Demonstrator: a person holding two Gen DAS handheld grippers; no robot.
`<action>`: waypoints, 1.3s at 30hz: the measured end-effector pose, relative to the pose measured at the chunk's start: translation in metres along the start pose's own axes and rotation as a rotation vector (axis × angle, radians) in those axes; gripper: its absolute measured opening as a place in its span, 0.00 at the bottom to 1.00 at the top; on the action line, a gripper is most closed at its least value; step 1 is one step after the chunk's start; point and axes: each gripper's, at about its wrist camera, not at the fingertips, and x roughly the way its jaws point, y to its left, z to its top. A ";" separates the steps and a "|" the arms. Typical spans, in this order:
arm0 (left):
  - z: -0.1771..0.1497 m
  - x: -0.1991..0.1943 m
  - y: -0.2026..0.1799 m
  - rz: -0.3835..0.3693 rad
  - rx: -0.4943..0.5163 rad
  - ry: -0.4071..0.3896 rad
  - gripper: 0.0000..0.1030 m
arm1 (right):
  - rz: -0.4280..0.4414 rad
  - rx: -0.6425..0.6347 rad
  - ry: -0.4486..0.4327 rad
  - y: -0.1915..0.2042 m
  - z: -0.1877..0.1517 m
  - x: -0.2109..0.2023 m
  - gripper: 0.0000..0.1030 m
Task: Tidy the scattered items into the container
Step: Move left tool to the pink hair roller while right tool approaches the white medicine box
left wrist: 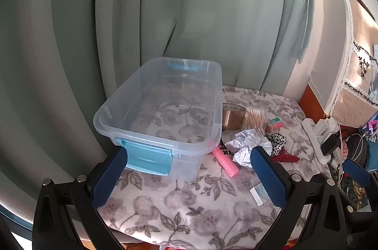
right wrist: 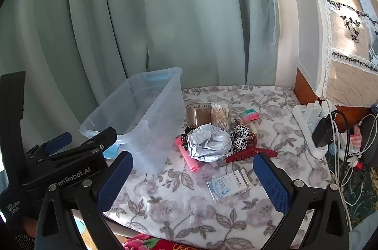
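Note:
A clear plastic container (left wrist: 213, 131) (right wrist: 172, 94) with blue latches stands empty on the flowered cloth, left of a heap of small items. The heap holds crumpled paper (right wrist: 209, 142) (left wrist: 248, 143), a pink hair roller (right wrist: 189, 159) (left wrist: 225, 162), a tape roll (right wrist: 198, 114) (left wrist: 233, 116), a tub of cotton swabs (right wrist: 221, 115), a spotted scrunchie (right wrist: 239, 136), a red hair claw (right wrist: 250, 153) and a small white-blue box (right wrist: 228, 183). My left gripper (left wrist: 189, 173) is open near the container's front latch. My right gripper (right wrist: 192, 176) is open, nothing between its fingers, short of the heap.
Green curtains hang behind the table. At the right edge sit a white power strip (right wrist: 309, 129), a black charger (right wrist: 322, 129) and tangled cables. A white cloth-draped appliance (right wrist: 335, 25) rises at the far right. The left gripper's body (right wrist: 70, 155) shows at left in the right wrist view.

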 end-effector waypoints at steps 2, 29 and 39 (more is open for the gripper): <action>-0.001 0.002 -0.003 0.005 0.007 0.005 1.00 | 0.000 0.005 0.004 -0.002 -0.001 0.002 1.00; -0.059 0.105 -0.068 -0.170 0.063 0.323 1.00 | -0.070 0.216 0.288 -0.120 -0.061 0.088 1.00; -0.074 0.125 -0.043 -0.112 -0.008 0.396 1.00 | 0.017 0.003 0.372 -0.080 -0.077 0.138 1.00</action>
